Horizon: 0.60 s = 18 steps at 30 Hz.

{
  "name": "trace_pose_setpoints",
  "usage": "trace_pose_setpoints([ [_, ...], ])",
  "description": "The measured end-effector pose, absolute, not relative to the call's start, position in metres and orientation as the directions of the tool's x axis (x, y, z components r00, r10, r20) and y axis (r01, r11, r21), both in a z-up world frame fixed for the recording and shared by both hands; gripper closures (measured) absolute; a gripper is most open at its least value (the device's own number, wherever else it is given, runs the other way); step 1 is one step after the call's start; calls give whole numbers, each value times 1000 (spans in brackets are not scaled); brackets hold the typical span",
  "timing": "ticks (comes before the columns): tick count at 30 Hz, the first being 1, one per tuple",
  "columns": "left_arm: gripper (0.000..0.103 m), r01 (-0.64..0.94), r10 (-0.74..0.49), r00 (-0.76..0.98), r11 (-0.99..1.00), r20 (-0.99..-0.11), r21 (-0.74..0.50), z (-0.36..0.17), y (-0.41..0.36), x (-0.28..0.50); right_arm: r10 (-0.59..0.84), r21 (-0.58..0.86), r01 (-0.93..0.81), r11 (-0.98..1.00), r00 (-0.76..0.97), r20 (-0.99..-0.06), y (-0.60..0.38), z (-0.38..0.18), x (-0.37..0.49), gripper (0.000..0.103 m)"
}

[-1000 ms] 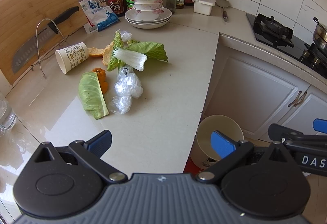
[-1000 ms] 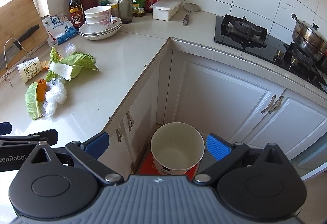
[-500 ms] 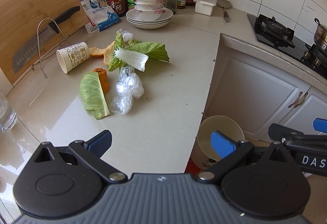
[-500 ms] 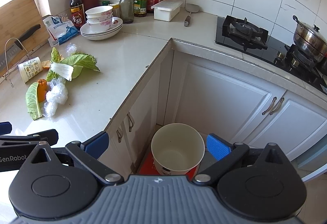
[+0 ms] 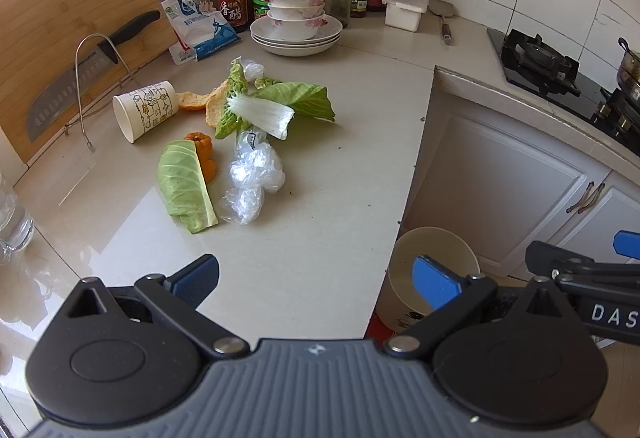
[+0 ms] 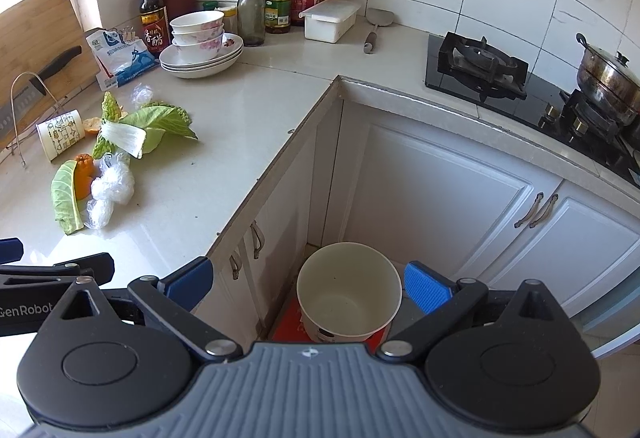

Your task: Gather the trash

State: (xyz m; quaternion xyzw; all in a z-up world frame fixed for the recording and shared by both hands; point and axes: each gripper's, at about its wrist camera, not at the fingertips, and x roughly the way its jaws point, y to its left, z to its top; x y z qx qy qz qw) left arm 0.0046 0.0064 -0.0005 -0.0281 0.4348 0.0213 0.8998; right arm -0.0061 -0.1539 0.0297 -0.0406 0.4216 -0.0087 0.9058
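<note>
1. Nothing appears collected so far: the round cream-coloured plastic bin (image 6: 349, 292) on the floor, in the corner below the counter edge, shows a bare inside with no scraps visible in it.
2. All the trash lies in one loose cluster on the pale stone countertop (image 5: 340, 142), well back from the edge above the bin.
3. Nearest the grippers are a folded pale-green cabbage leaf (image 5: 185, 185) and, touching its right side, a crumpled clear plastic bag (image 5: 251, 180); pieces of orange peel (image 5: 203, 154) sit against the top of that leaf.
4. Further back lie a larger green cabbage leaf with a thick white stalk (image 5: 280, 106), another curl of orange peel (image 5: 192, 102), and a printed white paper cup (image 5: 145, 111) tipped on its side, its mouth facing the camera's left.
5. The left gripper (image 5: 316, 278) hovers above the near counter with its blue-padded jaws spread wide and nothing between them.
6. The right gripper (image 6: 308, 280) hangs over the floor above the bin, jaws likewise spread apart and empty.
7. The stacked white bowls and plates (image 5: 297, 20), sauce bottles and wooden chopping board with a knife (image 5: 68, 34) look like kitchenware to leave in place.
8. My judgement: the task is at its very start; every scrap has yet to be picked up and dropped in the bin, most likely beginning with the near leaf or plastic bag.
</note>
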Motion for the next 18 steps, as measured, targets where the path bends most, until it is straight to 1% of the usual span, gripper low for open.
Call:
trace_pose_setpoints([
  [11, 1, -79, 30, 640, 997, -768, -26, 1, 8, 6, -32, -81, -45, 996, 653, -757, -152, 30, 0, 0],
  [18, 1, -103, 38, 662, 994, -748, -41, 5, 13, 6, 3, -78, -89, 993, 679, -735, -147, 35, 4, 0],
])
